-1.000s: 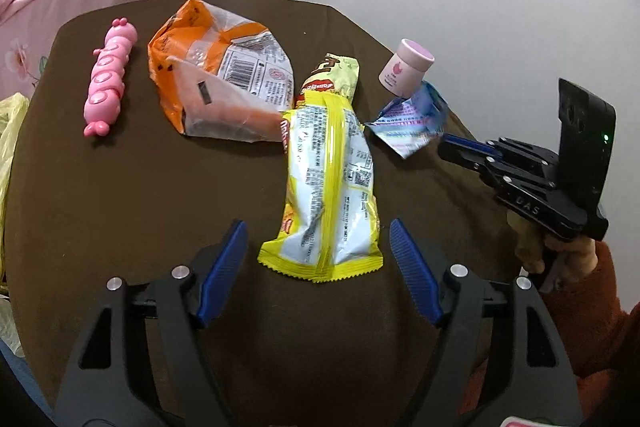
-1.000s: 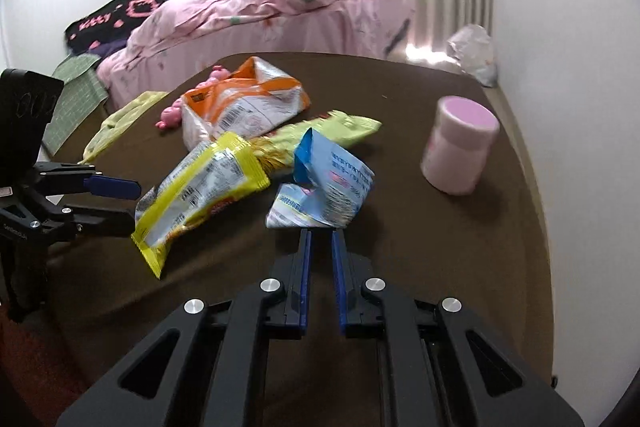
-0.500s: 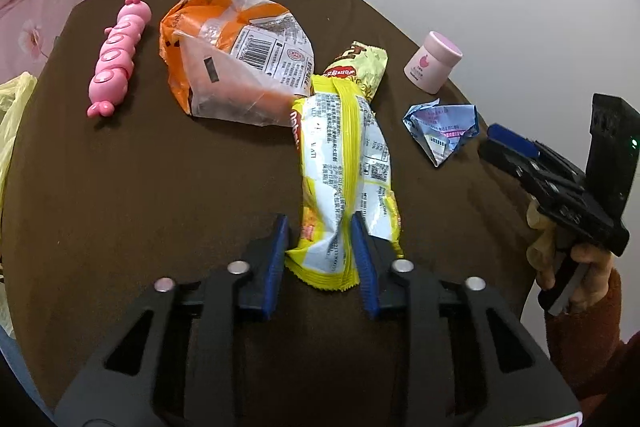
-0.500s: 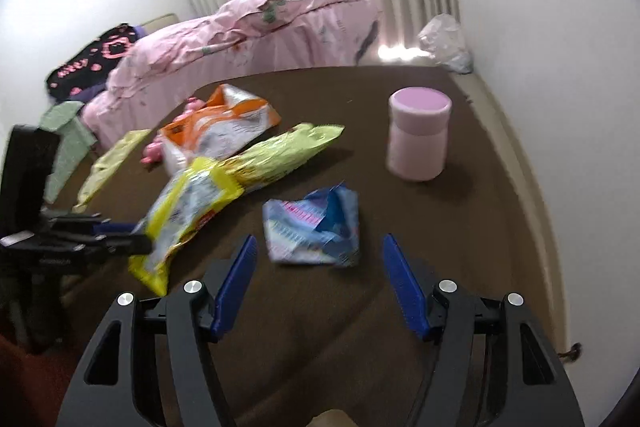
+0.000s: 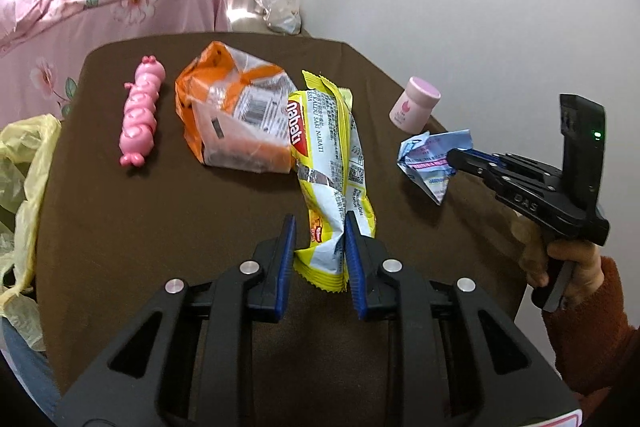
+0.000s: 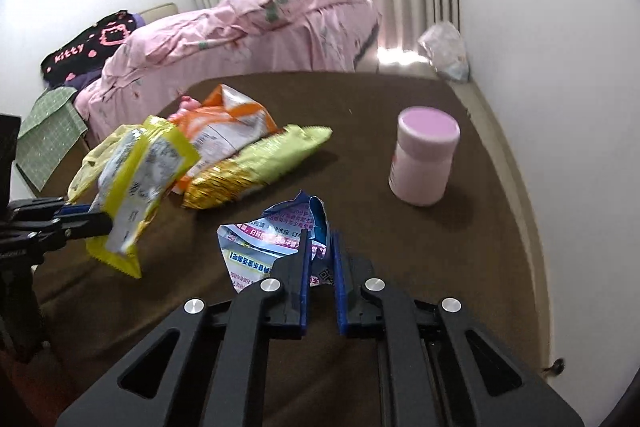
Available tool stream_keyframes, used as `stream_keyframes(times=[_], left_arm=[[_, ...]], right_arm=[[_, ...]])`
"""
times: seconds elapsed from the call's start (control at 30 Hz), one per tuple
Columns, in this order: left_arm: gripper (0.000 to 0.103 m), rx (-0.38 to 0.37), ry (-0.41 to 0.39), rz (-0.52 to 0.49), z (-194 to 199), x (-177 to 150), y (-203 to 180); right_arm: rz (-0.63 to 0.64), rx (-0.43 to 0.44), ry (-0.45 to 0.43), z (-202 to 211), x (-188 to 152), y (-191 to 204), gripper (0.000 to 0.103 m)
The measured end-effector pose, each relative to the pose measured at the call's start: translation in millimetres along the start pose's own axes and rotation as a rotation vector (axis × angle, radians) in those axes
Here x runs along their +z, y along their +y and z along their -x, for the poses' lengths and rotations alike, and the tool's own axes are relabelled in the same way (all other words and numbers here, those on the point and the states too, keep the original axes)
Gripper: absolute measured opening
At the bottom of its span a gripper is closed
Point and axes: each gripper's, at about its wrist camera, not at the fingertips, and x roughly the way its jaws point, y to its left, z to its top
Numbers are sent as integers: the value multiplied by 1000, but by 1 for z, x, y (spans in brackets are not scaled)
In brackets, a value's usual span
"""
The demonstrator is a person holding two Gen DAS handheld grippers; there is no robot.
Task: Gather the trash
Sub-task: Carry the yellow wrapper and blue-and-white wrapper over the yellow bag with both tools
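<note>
My left gripper [image 5: 319,231] is shut on the lower end of a yellow Nabati wrapper [image 5: 330,163] and holds it lifted off the brown table [image 5: 160,211]; the wrapper also shows in the right wrist view [image 6: 136,179]. My right gripper [image 6: 320,247] is shut on a crumpled blue-and-white wrapper [image 6: 264,239], seen from the left wrist view [image 5: 430,157] raised a little above the table. An orange snack bag [image 5: 232,115] and a green-gold wrapper [image 6: 256,163] lie on the table.
A pink caterpillar toy [image 5: 140,115] lies at the table's left. A pink-lidded jar [image 6: 424,159] stands at the right. A yellow plastic bag [image 5: 20,179] hangs off the left edge. A pink bed [image 6: 248,27] and a white bag [image 6: 444,51] lie beyond.
My left gripper has lifted the yellow wrapper off the table, uncovering the green-gold wrapper. My right gripper, open half a second ago, has shut on the blue wrapper.
</note>
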Motion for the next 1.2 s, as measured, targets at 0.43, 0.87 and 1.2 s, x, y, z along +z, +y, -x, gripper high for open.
stream_keyframes(times=[0.43, 0.87, 1.2], left_arm=[[23, 130, -203, 86, 78, 19, 49], [24, 374, -316, 325, 143, -2, 175], [24, 493, -314, 519, 147, -27, 240]], right_arm=[[125, 81, -135, 36, 58, 69, 11], [345, 241, -131, 1, 116, 194, 11], [463, 373, -32, -71, 142, 277, 11]])
